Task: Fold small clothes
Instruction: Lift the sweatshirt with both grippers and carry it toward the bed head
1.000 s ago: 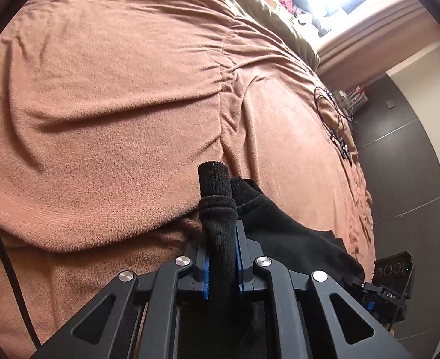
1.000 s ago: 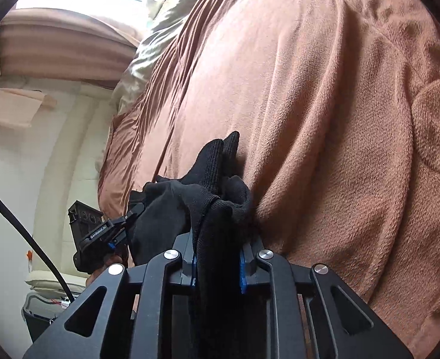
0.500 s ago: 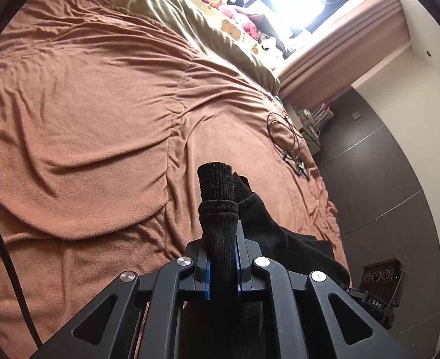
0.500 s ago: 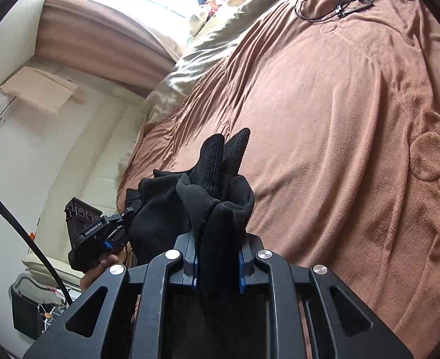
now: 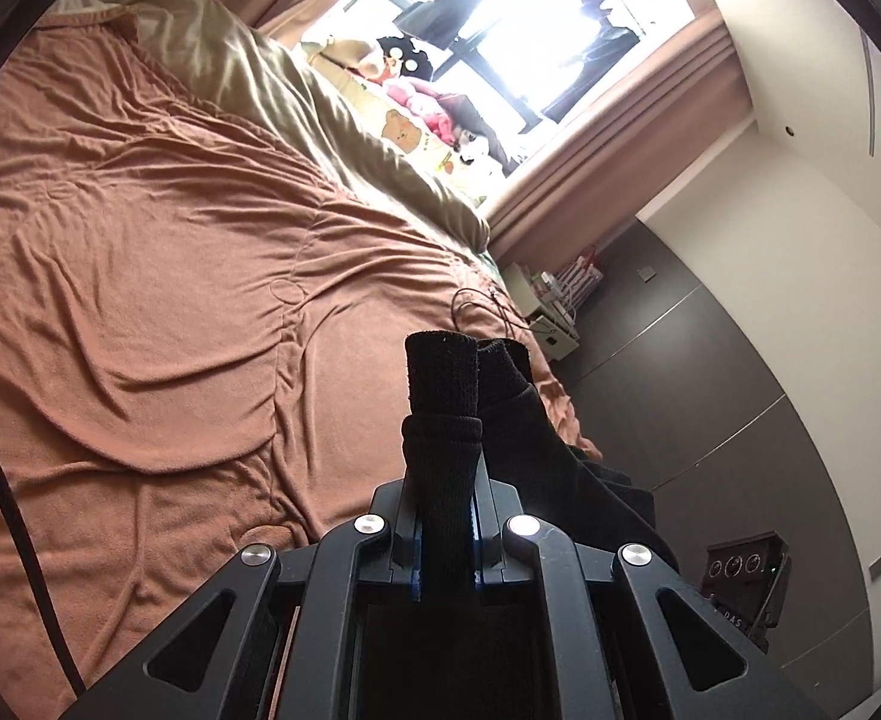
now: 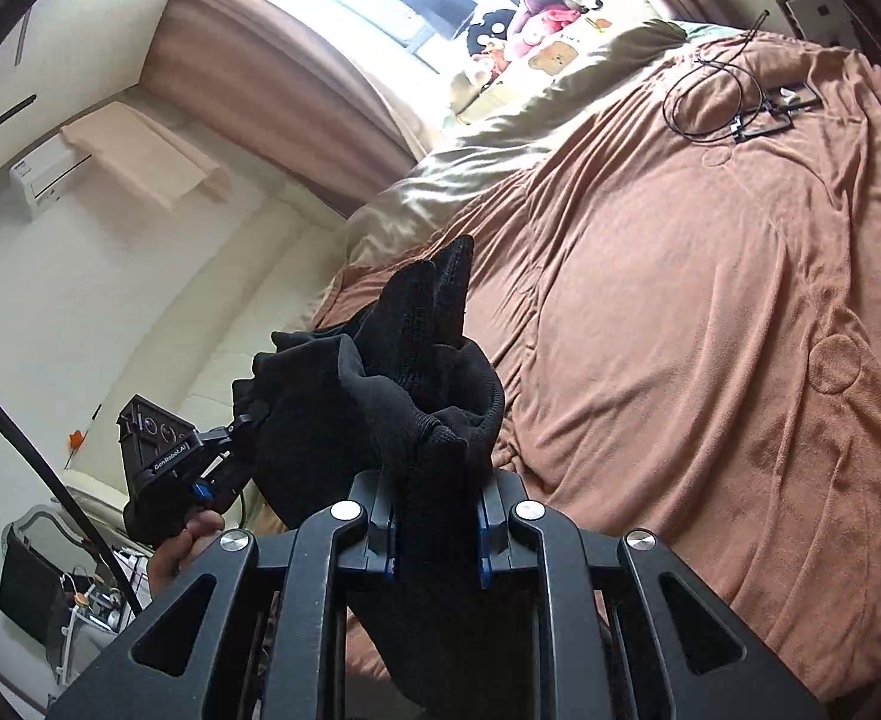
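A black knitted garment (image 5: 440, 408) hangs in the air between both grippers, above a bed with a brown blanket (image 5: 140, 276). My left gripper (image 5: 445, 534) is shut on one end of it, and a black cuff sticks up past the fingers. My right gripper (image 6: 434, 534) is shut on the other bunched end (image 6: 422, 372). In the right wrist view the left gripper's body (image 6: 164, 456) shows at the left, held by a hand (image 6: 182, 546). The right gripper's body (image 5: 740, 582) shows at the lower right of the left wrist view.
Olive pillows (image 5: 296, 96) and soft toys (image 5: 416, 102) lie at the head of the bed under a bright window (image 5: 530, 18). A black cable with small devices (image 6: 734, 102) rests on the blanket. A dark wardrobe wall (image 5: 710, 408) and a bedside stand (image 5: 551, 318) flank the bed.
Both grippers have risen well above the blanket with the black garment still clamped, and both views have tilted up to show the window and the head of the bed.
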The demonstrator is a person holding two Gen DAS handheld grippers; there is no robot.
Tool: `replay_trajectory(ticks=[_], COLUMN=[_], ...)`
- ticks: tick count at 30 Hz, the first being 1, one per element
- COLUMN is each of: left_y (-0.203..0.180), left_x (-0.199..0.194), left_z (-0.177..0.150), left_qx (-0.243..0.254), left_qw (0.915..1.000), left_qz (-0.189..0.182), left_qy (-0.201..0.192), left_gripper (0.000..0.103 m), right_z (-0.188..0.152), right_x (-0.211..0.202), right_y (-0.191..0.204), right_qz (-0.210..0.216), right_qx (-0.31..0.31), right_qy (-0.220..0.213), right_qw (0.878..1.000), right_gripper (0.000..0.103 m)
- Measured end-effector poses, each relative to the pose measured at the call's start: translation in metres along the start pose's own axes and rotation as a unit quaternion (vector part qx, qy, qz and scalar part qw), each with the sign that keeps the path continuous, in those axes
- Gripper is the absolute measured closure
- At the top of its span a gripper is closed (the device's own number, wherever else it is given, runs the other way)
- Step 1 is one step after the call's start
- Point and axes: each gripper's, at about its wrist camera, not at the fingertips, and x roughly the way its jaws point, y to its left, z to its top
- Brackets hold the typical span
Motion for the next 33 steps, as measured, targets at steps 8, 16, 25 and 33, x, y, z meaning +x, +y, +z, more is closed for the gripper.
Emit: replay_trajectory(ticks=[8,16,25,33], left_y=[-0.036,-0.069,-0.089,-0.101], left_x=[-0.065,-0.126,-0.208,-0.29], left_z=[-0.005,-0.007,-0.011,-0.028], left_qx=[0.014,0.032,0.039,0.048], left_qw=[0.9988,0.9961,0.9921,0.9884], left_qz=[-0.026,-0.036,-0.023,0.007], left_qy=[-0.04,-0.074,-0.117,-0.144], left_gripper=[0.093,0.093,0.093,0.093], right_z=[-0.017,-0.031,-0.044,-0.064], right_x=[-0.051,-0.084,-0.092,-0.094], right_y=[0.045,0.085,0.129,0.162], right_qz=[0.009,0.024,0.056,0.092], right_qx=[-0.046,-0.087,-0.134,-0.169], right_qy=[-0.025,-0.036,-0.03,-0.025], right_qw=[0.999,0.995,0.989,0.981], right_gripper=[0.089,0.089,0.089,0.089])
